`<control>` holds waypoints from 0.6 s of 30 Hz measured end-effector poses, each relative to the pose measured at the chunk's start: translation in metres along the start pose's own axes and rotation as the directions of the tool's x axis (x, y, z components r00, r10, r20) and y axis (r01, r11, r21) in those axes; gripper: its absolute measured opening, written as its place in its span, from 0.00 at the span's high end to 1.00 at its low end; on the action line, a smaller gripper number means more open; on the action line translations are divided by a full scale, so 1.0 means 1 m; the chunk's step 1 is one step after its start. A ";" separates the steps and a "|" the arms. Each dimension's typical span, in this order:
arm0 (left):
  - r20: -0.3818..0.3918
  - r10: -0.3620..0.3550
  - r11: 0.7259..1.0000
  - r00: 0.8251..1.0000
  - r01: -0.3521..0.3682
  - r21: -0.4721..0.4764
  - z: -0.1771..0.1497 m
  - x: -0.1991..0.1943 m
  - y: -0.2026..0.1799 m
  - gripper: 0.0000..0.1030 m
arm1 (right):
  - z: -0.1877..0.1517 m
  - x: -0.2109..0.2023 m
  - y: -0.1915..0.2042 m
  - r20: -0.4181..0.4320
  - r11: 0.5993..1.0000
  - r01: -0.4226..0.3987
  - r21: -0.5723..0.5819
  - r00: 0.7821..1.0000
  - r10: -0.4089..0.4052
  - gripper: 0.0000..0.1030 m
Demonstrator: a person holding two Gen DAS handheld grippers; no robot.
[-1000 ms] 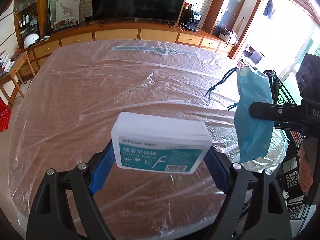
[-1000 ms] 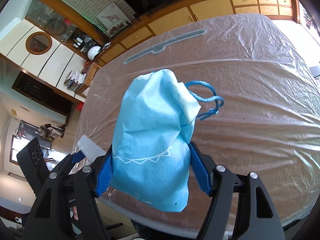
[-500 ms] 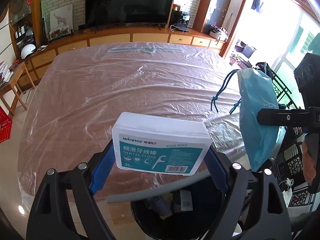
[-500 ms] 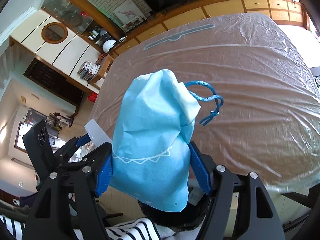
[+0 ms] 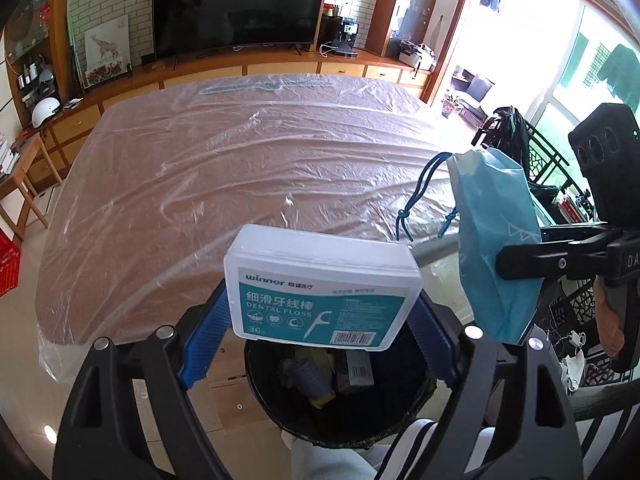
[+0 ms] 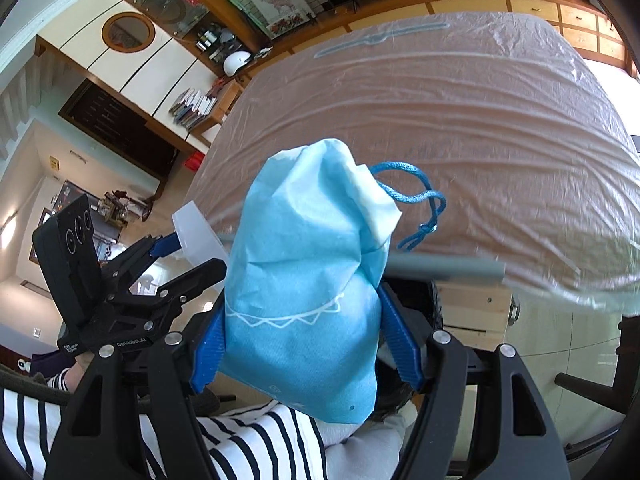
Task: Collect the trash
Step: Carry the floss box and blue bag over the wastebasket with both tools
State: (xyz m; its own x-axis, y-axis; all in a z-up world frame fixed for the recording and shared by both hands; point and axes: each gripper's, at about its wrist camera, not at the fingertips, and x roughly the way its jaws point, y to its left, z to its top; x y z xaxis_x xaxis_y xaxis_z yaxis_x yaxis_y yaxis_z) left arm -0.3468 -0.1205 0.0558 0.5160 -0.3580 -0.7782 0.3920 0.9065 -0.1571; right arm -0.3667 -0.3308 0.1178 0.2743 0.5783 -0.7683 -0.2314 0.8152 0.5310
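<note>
My left gripper [image 5: 320, 320] is shut on a white dental floss box [image 5: 320, 284] with a teal label, held above a black trash bin [image 5: 340, 400] at the table's near edge. The bin holds several bits of trash. My right gripper [image 6: 308, 340] is shut on a light blue drawstring bag [image 6: 304, 280], also off the table's near edge. The bag shows in the left wrist view [image 5: 496, 240] to the right of the box. The left gripper shows in the right wrist view [image 6: 168, 264] at the left.
The table [image 5: 240, 160] is covered in clear plastic sheeting. A TV [image 5: 236, 4] and wooden cabinets stand behind it. A black metal rack [image 5: 540, 168] is to the right. The person's striped shirt [image 6: 240, 440] lies below the grippers.
Both grippers have drawn back from over the table to past its near edge. The trash bin has come into view under the floss box.
</note>
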 end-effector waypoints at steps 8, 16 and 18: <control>-0.034 0.001 1.000 0.999 0.000 0.021 -0.022 0.002 -0.010 0.18 | -0.019 0.005 0.001 -0.039 0.998 0.036 -0.049 0.999 -0.038 0.34; -0.076 0.003 0.999 0.997 0.001 0.044 -0.041 0.010 -0.016 0.18 | -0.040 0.023 0.001 -0.071 0.996 0.065 -0.064 0.995 -0.070 0.34; -0.087 -0.001 0.999 0.996 0.006 0.053 -0.044 0.012 -0.017 0.18 | -0.044 0.028 0.001 -0.083 0.996 0.065 -0.067 0.994 -0.071 0.34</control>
State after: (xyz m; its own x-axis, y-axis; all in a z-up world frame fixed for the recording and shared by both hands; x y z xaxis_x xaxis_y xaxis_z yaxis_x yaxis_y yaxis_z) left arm -0.3807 -0.1304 0.0222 0.4473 -0.3383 -0.8280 0.4351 0.8911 -0.1291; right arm -0.4004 -0.3150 0.0817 0.2116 0.5144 -0.8311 -0.2750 0.8473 0.4544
